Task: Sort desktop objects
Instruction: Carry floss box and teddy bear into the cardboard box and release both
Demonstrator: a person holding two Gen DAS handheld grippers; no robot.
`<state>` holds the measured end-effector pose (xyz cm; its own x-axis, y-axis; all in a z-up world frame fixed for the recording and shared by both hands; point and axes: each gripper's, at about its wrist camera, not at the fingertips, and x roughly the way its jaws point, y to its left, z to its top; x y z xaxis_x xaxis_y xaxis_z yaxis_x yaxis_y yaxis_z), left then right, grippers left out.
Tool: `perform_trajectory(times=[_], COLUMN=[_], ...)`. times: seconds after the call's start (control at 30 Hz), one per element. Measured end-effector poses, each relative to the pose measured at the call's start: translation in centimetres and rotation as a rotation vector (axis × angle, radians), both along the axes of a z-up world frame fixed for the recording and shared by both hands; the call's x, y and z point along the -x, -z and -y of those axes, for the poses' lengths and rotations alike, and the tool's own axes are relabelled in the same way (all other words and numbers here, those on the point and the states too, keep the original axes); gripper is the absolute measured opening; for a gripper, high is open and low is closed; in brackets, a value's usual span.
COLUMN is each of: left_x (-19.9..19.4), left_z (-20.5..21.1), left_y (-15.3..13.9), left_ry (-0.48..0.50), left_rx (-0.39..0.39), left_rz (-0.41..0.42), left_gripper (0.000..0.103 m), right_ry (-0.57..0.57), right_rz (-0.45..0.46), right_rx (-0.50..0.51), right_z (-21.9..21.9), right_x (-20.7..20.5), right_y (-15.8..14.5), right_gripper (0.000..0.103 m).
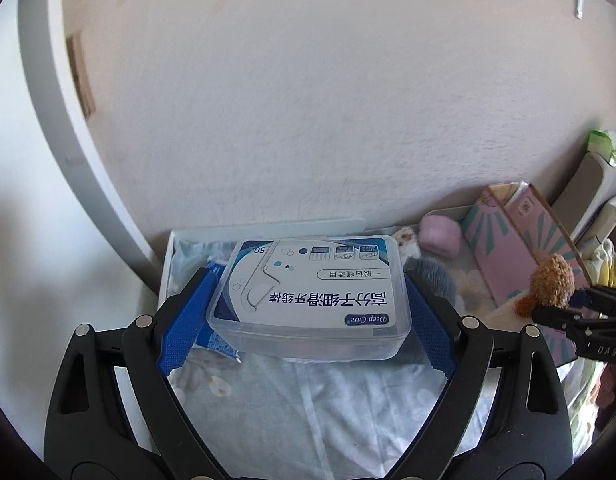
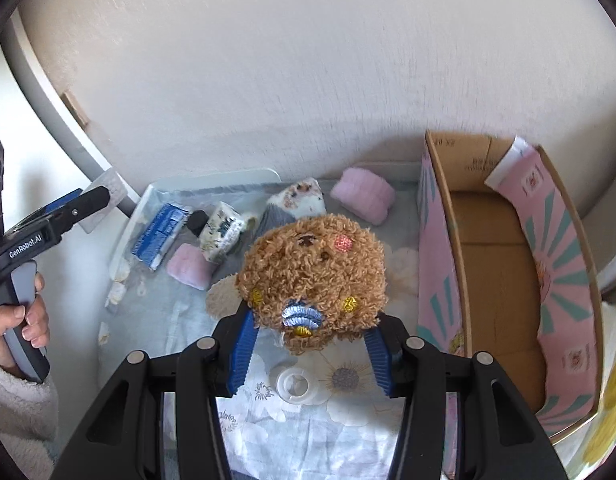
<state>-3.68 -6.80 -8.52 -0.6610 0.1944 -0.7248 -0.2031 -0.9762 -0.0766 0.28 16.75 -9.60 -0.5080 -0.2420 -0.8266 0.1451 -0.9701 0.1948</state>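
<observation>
**deskguy:** What's each hand got hold of?

**sortfan:** The left gripper (image 1: 308,316) has its jaws spread wide and clamped on the two short ends of a clear plastic floss-pick box (image 1: 313,294), the one with the blue and white label. The box is up off the floral cloth (image 1: 308,408), roughly level, label facing up. The right gripper (image 2: 309,350) is squeezed onto a curly brown plush toy (image 2: 315,276), its blue pads pressing into the lower sides. The toy hangs clear of the cloth too.

**deskguy:** And what's left on the desk?

**sortfan:** Toward the back edge by the wall: a blue packet (image 2: 160,236), a small floral pack (image 2: 224,232) with a dark little thing just beside it that I can't make out, two pink fluffy rolls (image 2: 188,266), and a grey and white bundle (image 2: 296,204). A small white ring (image 2: 294,384) lies on the cloth under the right gripper.

**deskguy:** The cardboard box?

**sortfan:** The pink cardboard box (image 2: 507,280) stands open at the right edge, and the part of its brown inside I can see is bare. A hand (image 2: 24,320) in a fuzzy sleeve grips the left gripper's handle.
</observation>
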Motion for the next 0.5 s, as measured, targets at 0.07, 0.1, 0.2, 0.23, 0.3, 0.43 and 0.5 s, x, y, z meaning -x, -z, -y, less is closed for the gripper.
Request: perform_trajectory(times=[0.07, 0.1, 0.2, 0.23, 0.3, 0.43, 0.5], left_x=[-0.2, -0.3, -0.7, -0.6, -0.6, -0.4, -0.1], left_z=[-0.6, -1.0, -1.8, -2.4, -3.2, -5.1, -6.7], left_y=[-0.8, -1.2, -2.3, -2.5, -2.9, -4.1, -4.8], left_ry=[0.013, 0.02, 0.047, 0.051, 0.062, 0.088, 0.106], left_rx=[0.0, -0.006, -0.023, -0.02, -0.013, -0.012, -0.009], left_rz=[0.0, 0.002, 0.0, -0.002, -0.004, -0.018, -0.031], left_gripper=[0.091, 0.091, 0.091, 0.091, 0.091, 0.091, 0.091], right_ry=[-0.013, -0.015, -0.014, -0.011, -0.01, -0.007, -0.005], right_rz=[-0.004, -0.009, -0.028, -0.035, -0.053, -0.089, -0.106], right_rx=[0.019, 0.024, 0.036, 0.038, 0.041, 0.024, 0.008], right_z=[-0.4, -0.8, -2.2, -2.7, -3.8, -5.7, -6.9], right_x=[0.0, -0.1, -0.3, -0.4, -0.5, -0.8, -0.8], right_y=[-0.8, -1.2, -2.7, -3.2, -4.1, -5.7, -6.4], right_gripper=[0.046, 0.046, 0.046, 0.046, 0.046, 0.046, 0.046])
